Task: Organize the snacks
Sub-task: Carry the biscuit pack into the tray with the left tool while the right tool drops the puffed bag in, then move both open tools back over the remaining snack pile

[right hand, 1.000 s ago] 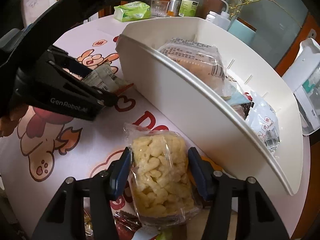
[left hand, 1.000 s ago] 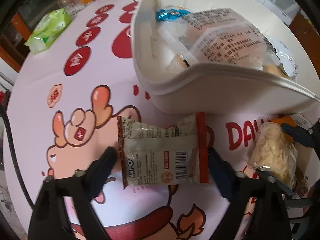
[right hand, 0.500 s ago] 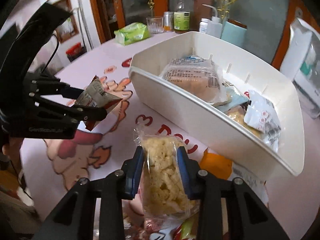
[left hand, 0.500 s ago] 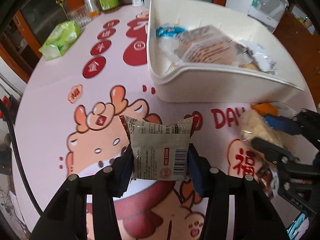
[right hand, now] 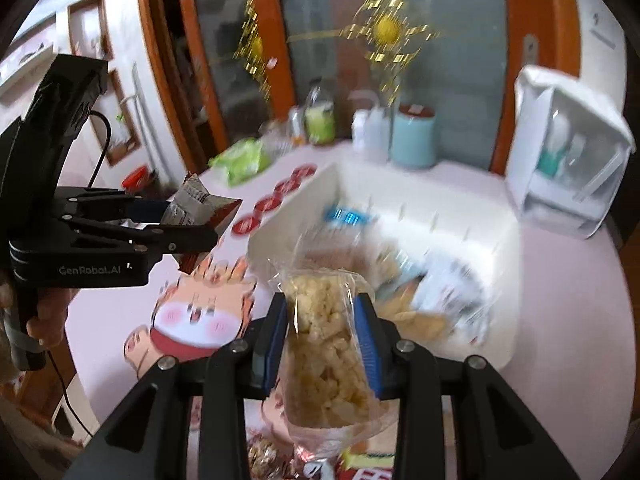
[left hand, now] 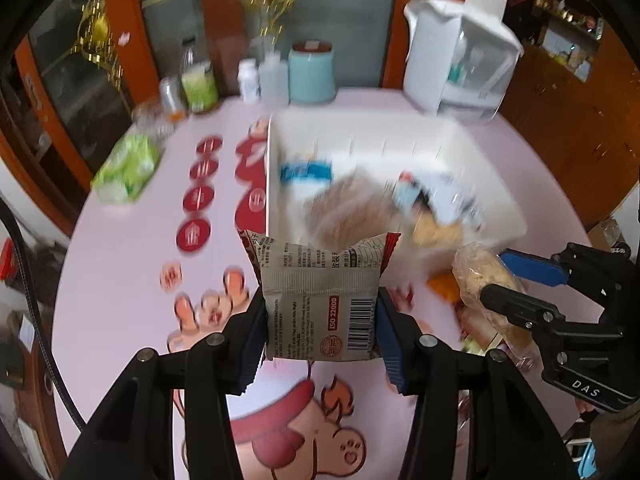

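Note:
My left gripper (left hand: pixel 320 320) is shut on a grey snack packet with red edges (left hand: pixel 320 300) and holds it in the air in front of the white bin (left hand: pixel 400 140). My right gripper (right hand: pixel 322 332) is shut on a clear bag of pale puffed snacks (right hand: pixel 324 344), also lifted near the bin's (right hand: pixel 440 208) front wall. The bin holds several wrapped snacks, blurred by motion. The right gripper (left hand: pixel 516 284) shows with its bag at the right of the left wrist view. The left gripper (right hand: pixel 208 224) with its packet shows at the left of the right wrist view.
A green tissue pack (left hand: pixel 124 168), bottles, a teal canister (left hand: pixel 312 72) and a white dispenser (left hand: pixel 460 56) stand along the table's far edge. More snack packets (right hand: pixel 360 464) lie on the pink printed tablecloth below my right gripper.
Both grippers closed on their snacks and lifted them off the table. Both have risen and tilted up, so the bin now sits lower and farther in view.

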A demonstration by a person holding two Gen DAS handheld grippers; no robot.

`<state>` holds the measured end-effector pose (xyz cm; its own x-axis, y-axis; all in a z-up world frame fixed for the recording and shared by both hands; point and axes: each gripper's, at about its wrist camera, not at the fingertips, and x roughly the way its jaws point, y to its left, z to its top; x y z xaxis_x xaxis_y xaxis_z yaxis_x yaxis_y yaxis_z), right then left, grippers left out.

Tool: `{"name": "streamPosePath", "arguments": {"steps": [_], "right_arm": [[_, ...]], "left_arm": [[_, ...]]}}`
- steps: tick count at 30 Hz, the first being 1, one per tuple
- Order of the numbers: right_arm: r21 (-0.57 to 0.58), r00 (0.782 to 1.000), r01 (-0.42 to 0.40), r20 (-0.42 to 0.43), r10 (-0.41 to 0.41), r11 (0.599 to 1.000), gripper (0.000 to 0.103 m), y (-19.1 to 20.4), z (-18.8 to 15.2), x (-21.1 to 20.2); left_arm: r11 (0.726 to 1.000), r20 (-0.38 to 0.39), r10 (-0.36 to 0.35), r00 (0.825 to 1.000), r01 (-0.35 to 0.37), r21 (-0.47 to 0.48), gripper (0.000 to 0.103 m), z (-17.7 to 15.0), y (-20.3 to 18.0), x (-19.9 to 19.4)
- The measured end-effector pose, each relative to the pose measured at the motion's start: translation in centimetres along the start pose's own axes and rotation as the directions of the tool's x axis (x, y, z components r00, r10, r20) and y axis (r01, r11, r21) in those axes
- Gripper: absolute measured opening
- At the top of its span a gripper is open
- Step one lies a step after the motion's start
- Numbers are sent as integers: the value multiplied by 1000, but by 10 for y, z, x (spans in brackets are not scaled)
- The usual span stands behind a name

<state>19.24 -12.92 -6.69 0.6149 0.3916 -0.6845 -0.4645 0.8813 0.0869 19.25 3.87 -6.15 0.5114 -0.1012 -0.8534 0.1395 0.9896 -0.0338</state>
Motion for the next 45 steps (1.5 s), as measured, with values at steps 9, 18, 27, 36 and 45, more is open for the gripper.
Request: {"name": "streamPosePath", "arguments": {"steps": [9,18,27,36,45], "right_arm": [[92,981,171,72,-178,981,34,-37,77,-6],[143,969,248,-20,-248,958,37,-80,114,49],[233,975,219,-90,-204,947,67,-102,114,72],[213,965,255,-117,-235,943,68,-93,98,52],[225,955,292,-126,-269,930,68,-77,61,10]], "left_arm": [[999,154,21,988,-28,42,49,85,-16,-27],[998,176,59,983,-64,23,50,151,-23,5],[996,79,87,993,-87,-7,88,166,-13,68],[998,63,66,996,-64,-28,88,155,-3,59],[1000,84,26,996,-26,-2,88,132,-6,25]]}}
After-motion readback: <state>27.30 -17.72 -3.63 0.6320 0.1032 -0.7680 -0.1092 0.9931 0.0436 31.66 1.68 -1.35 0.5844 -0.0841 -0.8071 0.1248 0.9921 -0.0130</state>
